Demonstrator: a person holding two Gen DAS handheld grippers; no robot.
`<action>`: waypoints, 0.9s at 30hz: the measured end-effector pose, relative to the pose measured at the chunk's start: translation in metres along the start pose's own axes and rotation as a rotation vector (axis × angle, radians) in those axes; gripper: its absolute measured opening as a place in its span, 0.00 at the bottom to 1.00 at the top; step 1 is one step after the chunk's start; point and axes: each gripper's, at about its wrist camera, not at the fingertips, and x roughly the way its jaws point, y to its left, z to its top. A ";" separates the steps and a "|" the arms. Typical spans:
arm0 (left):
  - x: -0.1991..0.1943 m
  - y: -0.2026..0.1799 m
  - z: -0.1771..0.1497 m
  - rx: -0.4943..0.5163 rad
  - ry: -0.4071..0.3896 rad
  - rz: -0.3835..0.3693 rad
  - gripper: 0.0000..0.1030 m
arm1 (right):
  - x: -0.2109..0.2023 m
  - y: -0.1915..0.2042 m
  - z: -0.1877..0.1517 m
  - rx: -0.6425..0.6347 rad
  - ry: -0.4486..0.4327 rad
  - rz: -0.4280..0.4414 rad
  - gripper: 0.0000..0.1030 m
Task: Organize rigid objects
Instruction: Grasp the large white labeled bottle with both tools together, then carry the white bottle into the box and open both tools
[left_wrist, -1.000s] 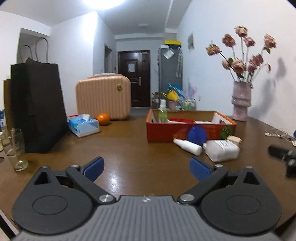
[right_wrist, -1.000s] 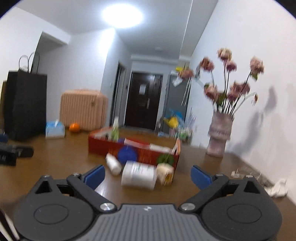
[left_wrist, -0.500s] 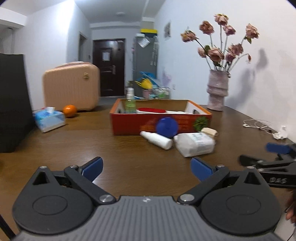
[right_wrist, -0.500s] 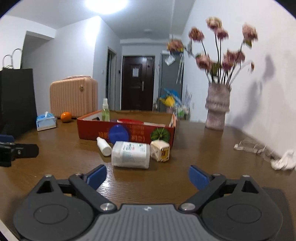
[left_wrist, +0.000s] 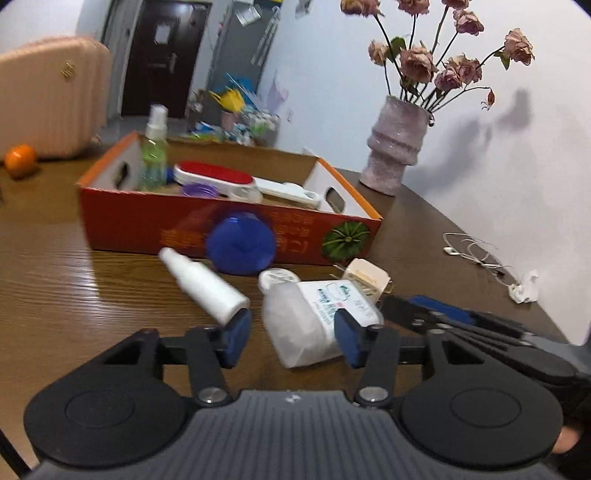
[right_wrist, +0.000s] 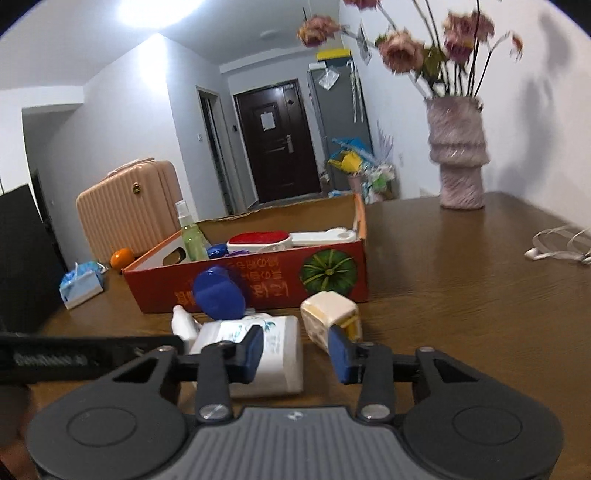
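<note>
On the brown table (left_wrist: 74, 295), just in front of the red box (left_wrist: 147, 225), the white jar (left_wrist: 314, 317) lies on its side between my left gripper (left_wrist: 291, 332) pads, whose jaws are closing; I cannot tell whether they press on it. My right gripper (right_wrist: 295, 350) is closing too, its right pad at the cream box (right_wrist: 328, 314), nothing clamped that I can see. A white bottle (left_wrist: 203, 284) and blue lid (left_wrist: 240, 247) lie beside them.
</note>
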 end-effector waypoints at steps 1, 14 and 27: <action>0.005 0.000 0.001 -0.006 0.008 -0.009 0.48 | 0.007 -0.001 0.001 0.010 0.011 0.006 0.31; 0.018 0.012 0.001 -0.075 0.047 -0.097 0.24 | 0.029 -0.014 0.005 0.158 0.101 0.118 0.22; -0.066 0.010 -0.031 -0.062 0.019 -0.107 0.24 | -0.050 0.022 -0.020 0.159 0.075 0.151 0.16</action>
